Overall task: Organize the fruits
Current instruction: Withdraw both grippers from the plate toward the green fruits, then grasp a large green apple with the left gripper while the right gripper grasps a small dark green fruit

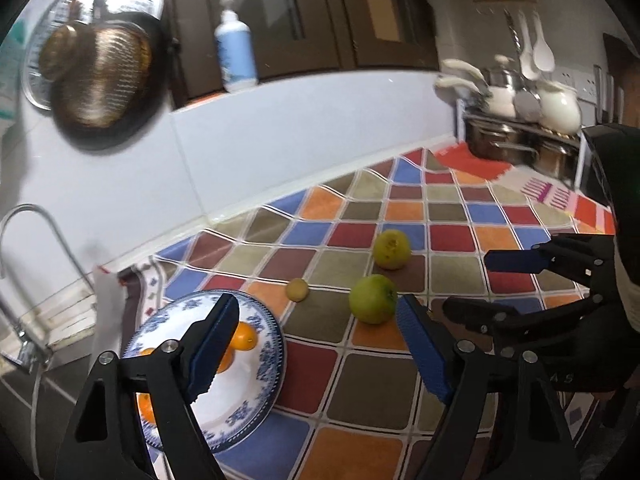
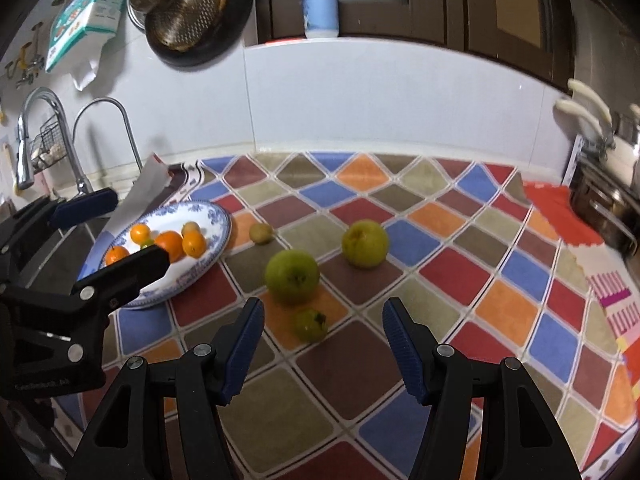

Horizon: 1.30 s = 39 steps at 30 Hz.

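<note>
A blue-and-white plate [image 2: 218, 216] [image 1: 276, 344] on the chequered cloth [image 2: 400, 360] holds several oranges [image 2: 170, 243]. Loose on the cloth lie a green apple [image 2: 292, 276] [image 1: 373, 299], a yellow-green fruit [image 2: 365, 243] [image 1: 392, 249], a small yellowish fruit [image 2: 261, 233] [image 1: 297, 289] and a small green fruit [image 2: 311, 325]. My right gripper [image 2: 324, 344] [image 1: 468, 283] is open; the small green fruit lies in line with the gap at its fingertips, untouched. My left gripper [image 1: 316, 344] [image 2: 138, 227] is open and holds nothing, its left finger over the plate.
A sink with curved faucets [image 2: 36, 136] lies left of the plate. A dark pan and metal strainers [image 2: 188, 8] hang on the wall. A white-and-blue bottle [image 2: 320, 0] stands on the ledge. A rack of pots and ladles [image 1: 528, 120] sits at the back right.
</note>
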{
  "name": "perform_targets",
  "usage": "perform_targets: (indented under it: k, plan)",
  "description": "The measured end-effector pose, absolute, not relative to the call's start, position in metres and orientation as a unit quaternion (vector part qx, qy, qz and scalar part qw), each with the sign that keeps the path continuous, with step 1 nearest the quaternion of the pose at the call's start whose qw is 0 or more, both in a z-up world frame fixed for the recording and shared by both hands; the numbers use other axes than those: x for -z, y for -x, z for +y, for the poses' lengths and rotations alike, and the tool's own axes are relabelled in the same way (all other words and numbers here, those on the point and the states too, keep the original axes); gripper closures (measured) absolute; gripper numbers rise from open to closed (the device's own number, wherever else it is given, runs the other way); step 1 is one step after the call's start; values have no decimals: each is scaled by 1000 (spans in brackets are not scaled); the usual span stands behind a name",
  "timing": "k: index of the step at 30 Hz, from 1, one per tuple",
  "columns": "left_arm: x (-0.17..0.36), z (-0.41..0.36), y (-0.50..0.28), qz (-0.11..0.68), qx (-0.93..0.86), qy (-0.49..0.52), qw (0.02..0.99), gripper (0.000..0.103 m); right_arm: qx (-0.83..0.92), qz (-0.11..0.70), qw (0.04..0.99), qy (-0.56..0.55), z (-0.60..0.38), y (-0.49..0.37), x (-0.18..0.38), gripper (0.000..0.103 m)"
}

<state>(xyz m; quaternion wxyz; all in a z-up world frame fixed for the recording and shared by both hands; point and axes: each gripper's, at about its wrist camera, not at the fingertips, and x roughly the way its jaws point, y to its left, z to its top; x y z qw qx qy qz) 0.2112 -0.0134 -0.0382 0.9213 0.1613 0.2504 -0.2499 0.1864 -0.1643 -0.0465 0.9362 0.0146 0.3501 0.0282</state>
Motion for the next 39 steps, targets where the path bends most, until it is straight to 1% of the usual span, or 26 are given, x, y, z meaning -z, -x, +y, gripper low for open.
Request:
perform_targets:
  k: [9, 13, 16, 25, 27, 29, 30, 31, 39]
  plan:
    - [66, -32, -245, 293, 312, -179, 886, 33, -35, 389, 920, -26, -166, -206, 78, 41]
    - [74, -39, -257, 304, 329, -187, 874, 33, -37, 398, 916, -35, -167, -213, 88, 42]
    - [79, -45, -264, 314, 344, -189, 865, 33, -44, 400, 915, -36, -166, -217, 93, 44]
    - [90, -61, -281, 338, 362, -186, 849, 33, -63, 406, 910, -46, -166, -228, 101, 56]
    - [92, -65, -284, 344, 363, -181, 847, 34, -68, 410, 908, -52, -168, -231, 103, 63]
    - [94, -70, -286, 351, 366, -173, 845, 34, -75, 413, 905, -64, -170, -232, 105, 68]
    - [95, -71, -287, 353, 366, -171, 844, 34, -78, 414, 905, -69, -171, -232, 105, 72]
    - [96, -74, -288, 357, 366, -171, 842, 34, -80, 414, 904, -73, -172, -232, 106, 74]
    - [104, -88, -289, 361, 351, -190, 843, 39, -10, 411, 910, -51, -194, -222, 100, 74]
